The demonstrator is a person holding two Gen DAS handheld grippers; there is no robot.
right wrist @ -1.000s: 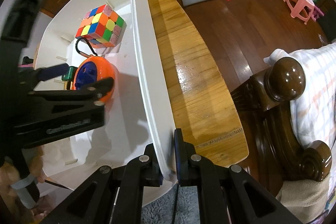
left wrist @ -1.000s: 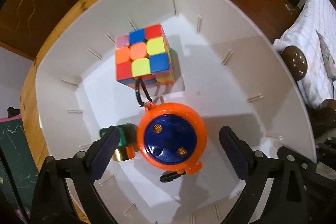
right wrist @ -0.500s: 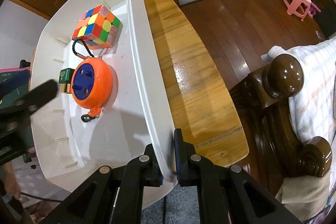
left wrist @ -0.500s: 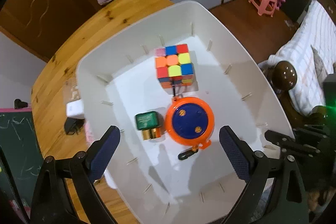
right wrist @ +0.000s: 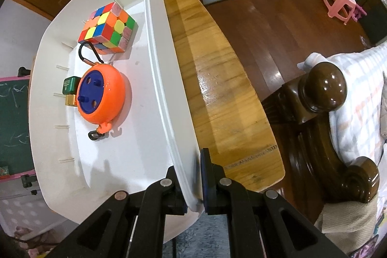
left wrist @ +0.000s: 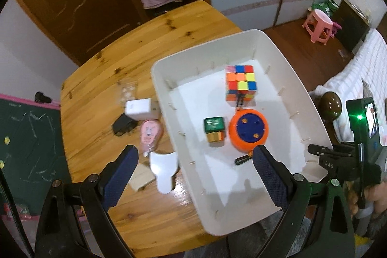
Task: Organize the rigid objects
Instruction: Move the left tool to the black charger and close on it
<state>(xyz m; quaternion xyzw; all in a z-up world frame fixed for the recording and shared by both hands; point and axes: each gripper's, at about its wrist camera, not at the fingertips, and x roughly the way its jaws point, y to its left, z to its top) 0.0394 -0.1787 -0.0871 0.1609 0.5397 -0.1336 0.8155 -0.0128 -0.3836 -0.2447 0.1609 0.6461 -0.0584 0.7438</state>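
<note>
Sorting underway | bin (left wrist: 300, 93) holds cube (left wrist: 240, 82), reel (left wrist: 248, 128), green box (left wrist: 214, 125) | table (left wrist: 96, 93) items left | left gripper (left wrist: 193, 175) agape, empty | right gripper (right wrist: 193, 183) clamps bin rim

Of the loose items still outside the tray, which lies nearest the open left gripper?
The flat white fan-shaped plastic piece, just ahead of the left gripper; the others lie farther up the table.

White bin (left wrist: 312, 110), multicoloured cube (left wrist: 241, 82), orange-and-blue reel (left wrist: 248, 129), green-and-gold box (left wrist: 214, 128), pink stool (left wrist: 318, 25)
</note>
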